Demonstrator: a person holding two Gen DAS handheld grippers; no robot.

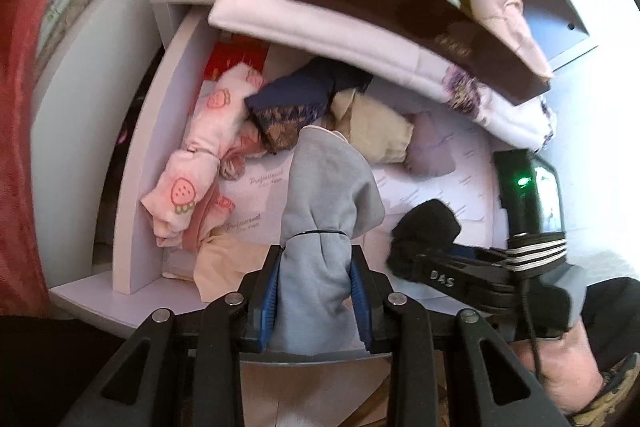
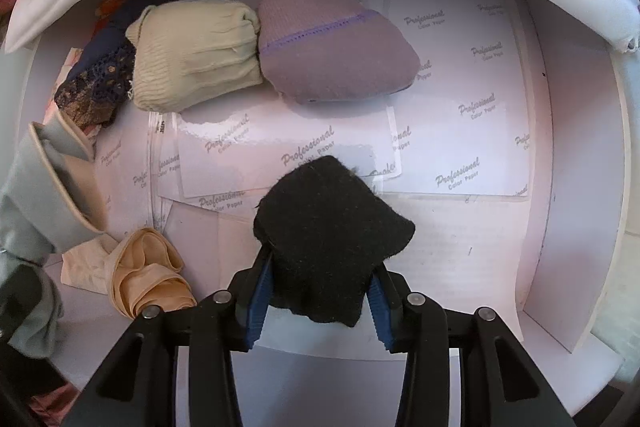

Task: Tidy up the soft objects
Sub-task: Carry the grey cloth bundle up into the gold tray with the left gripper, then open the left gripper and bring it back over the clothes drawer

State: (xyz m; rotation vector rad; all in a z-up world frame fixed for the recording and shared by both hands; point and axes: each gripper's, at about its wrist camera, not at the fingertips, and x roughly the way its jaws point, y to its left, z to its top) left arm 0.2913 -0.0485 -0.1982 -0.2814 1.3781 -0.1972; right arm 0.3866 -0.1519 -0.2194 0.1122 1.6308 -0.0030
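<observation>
Grey cloth (image 1: 320, 227) clamped between the left gripper (image 1: 316, 291) pads, held above the open drawer (image 2: 560, 155); black sock (image 2: 328, 235) pinched by the right gripper (image 2: 316, 303) — cream bundle (image 2: 196, 55) and lilac sock (image 2: 336, 55) lying side by side on the lining.

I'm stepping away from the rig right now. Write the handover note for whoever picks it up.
Left claw: shut on a grey cloth bundle, held above the drawer.
Right claw: shut on a black knit piece, pointing down over the drawer's paper lining.
Already in the drawer: lilac roll, cream roll, dark lace piece, pink strawberry-print cloths, peach stocking.
Done: several pieces rolled and lined up at the back.
Left: place the grey and black pieces; the peach stocking looks loose.
</observation>
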